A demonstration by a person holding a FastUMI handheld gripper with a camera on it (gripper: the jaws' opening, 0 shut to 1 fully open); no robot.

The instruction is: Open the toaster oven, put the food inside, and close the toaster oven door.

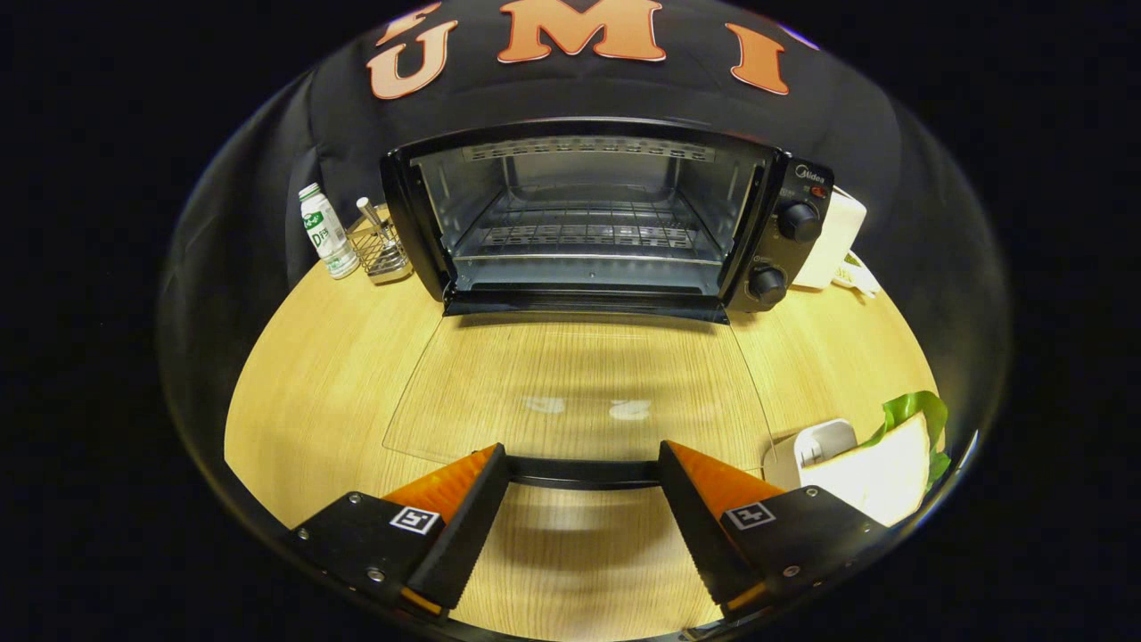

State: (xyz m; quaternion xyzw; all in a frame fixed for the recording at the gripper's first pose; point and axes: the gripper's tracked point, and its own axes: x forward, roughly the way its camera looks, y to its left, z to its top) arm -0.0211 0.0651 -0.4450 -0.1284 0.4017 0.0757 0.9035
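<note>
Gripper point(584, 464), bottom centre of the frame: fingers spread wide, released, nothing clamped. The door handle point(584, 473), a dark bar, runs across the gap between the fingertips. It may brush the inner faces, but no squeeze on it is evident; exact contact cannot be told.

Lower right of the frame, just right of the right finger: the food point(878, 477), a sandwich w/ a pale bread face and green leaf showing at its far edge. It sits on or against a small white holder point(824, 443); whether it rests inside the holder or beside it cannot be told. The sandwich is on the wooden table point(312, 392), not in the oven.

Centre of the frame: glass door point(579, 383) lies folded flat toward the gripper, transparent, wood grain visible through it.

Upper centre: toaster oven point(606, 218), cavity open. Contents: wire rack point(584, 234) only, no food on it. Two knobs on the control panel at the oven's right side.

Upper left, beside the oven: white bottle w/ green cap point(323, 230), and next to it a wire caddy point(381, 250) holding a metal utensil. Upper right, behind the panel: a white box-like item point(838, 236), ID unclear.

Status, as judged:
1. Open door: done.
2. Load food: not done; sandwich must be picked up and set on the rack.
3. Close door: not done.
</note>
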